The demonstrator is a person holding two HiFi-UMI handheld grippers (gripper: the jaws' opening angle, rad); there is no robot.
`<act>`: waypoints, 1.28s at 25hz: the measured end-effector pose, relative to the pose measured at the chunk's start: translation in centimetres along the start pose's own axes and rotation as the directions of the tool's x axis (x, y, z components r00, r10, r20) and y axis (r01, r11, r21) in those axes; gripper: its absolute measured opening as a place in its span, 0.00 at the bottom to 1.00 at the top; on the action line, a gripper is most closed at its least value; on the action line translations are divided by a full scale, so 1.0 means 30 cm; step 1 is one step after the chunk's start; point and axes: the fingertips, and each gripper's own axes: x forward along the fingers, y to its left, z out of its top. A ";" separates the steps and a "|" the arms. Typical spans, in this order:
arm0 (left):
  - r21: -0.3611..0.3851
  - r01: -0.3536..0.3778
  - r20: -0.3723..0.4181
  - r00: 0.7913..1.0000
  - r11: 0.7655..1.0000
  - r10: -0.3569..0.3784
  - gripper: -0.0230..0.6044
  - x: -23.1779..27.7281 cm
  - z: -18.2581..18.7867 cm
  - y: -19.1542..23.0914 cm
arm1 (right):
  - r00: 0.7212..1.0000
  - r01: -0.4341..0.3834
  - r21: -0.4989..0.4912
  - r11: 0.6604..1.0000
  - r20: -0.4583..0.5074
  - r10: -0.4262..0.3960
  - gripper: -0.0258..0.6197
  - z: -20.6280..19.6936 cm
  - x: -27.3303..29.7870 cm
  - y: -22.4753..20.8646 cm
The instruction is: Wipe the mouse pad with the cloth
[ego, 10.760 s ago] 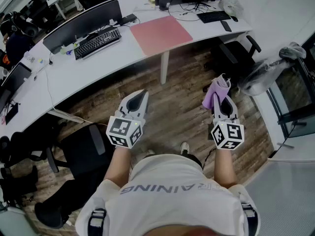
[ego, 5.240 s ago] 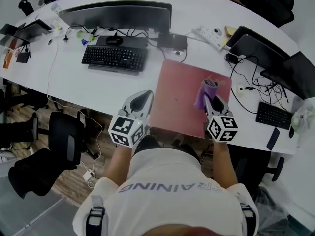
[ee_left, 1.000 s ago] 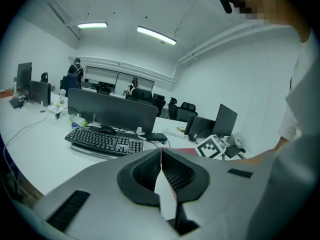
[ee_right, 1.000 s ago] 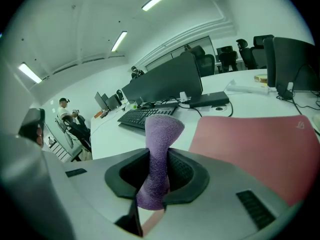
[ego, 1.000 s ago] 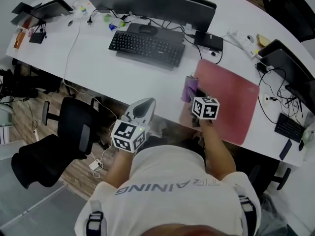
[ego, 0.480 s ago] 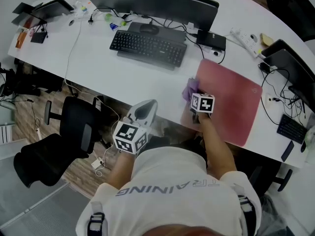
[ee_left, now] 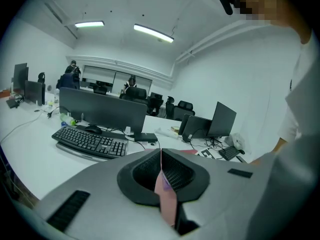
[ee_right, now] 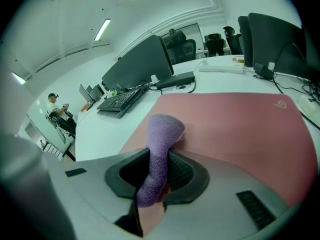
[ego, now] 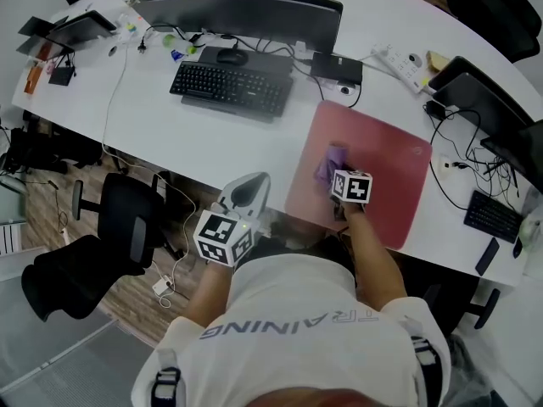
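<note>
Right gripper is holding the cloth down on the mouse pad

The right gripper (ego: 336,173) is clamping the purple cloth (ego: 330,160) between its closed jaws, and the cloth's folded free end is bending over and appears to be touching the pink mouse pad (ego: 386,172). The pad is lying on the white desk (ego: 212,147), right of the keyboard (ego: 231,88). The cloth is sitting in the pad's left half, so most of the pad is stretching away to the right and far side of the gripper; a stroke would probably be running that way. The left gripper (ego: 245,191) is hanging off the desk's near edge, jaws pressed together on nothing, farther from the pad.
</note>
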 end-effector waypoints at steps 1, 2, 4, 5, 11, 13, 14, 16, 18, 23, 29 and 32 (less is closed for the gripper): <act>0.002 0.002 0.002 1.000 1.000 -0.002 0.09 0.012 0.002 -0.025 | 1.000 0.009 -0.001 1.000 0.001 -0.009 0.20 -0.004 -0.024 -0.032; 0.004 0.004 0.004 1.000 1.000 -0.004 0.09 0.025 0.003 -0.051 | 1.000 0.021 -0.003 1.000 0.003 -0.021 0.20 -0.008 -0.050 -0.066; 0.007 0.008 0.007 1.000 1.000 -0.008 0.09 0.049 0.007 -0.104 | 0.999 0.046 -0.007 0.999 0.009 -0.045 0.20 -0.017 -0.100 -0.138; 0.008 0.011 0.009 1.000 1.000 -0.011 0.09 0.061 0.008 -0.132 | 0.999 0.053 -0.004 0.999 0.011 -0.053 0.20 -0.025 -0.122 -0.173; 0.018 0.039 0.013 0.999 0.999 -0.040 0.09 0.132 0.003 -0.294 | 0.995 0.098 0.008 0.995 0.016 -0.098 0.20 -0.068 -0.254 -0.371; 0.024 0.051 0.017 0.999 0.998 -0.051 0.09 0.161 0.004 -0.345 | 0.993 0.112 0.014 0.994 0.020 -0.113 0.20 -0.077 -0.294 -0.435; 0.027 0.058 0.018 0.998 0.998 -0.058 0.09 0.176 0.004 -0.372 | 0.992 0.121 0.018 0.993 0.022 -0.121 0.20 -0.083 -0.315 -0.468; 0.034 0.073 0.021 0.997 0.997 -0.074 0.09 0.201 0.003 -0.426 | 0.990 0.140 0.023 0.990 0.026 -0.140 0.20 -0.099 -0.359 -0.534; 0.042 0.087 0.024 0.996 0.995 -0.089 0.09 0.225 0.001 -0.478 | 0.986 0.163 0.025 0.986 0.031 -0.163 0.20 -0.109 -0.408 -0.600; 0.050 0.113 0.032 0.993 0.992 -0.114 0.09 0.272 -0.005 -0.577 | 0.973 0.227 0.019 0.974 0.041 -0.227 0.20 -0.133 -0.522 -0.752; 0.056 0.127 0.025 0.991 0.990 -0.129 0.09 0.303 -0.021 -0.657 | 0.952 0.301 0.030 0.953 0.037 -0.302 0.20 -0.180 -0.632 -0.929; 0.063 0.128 0.010 0.992 0.990 -0.129 0.09 0.298 -0.027 -0.669 | 0.930 0.365 0.012 0.931 0.040 -0.365 0.20 -0.195 -0.684 -0.985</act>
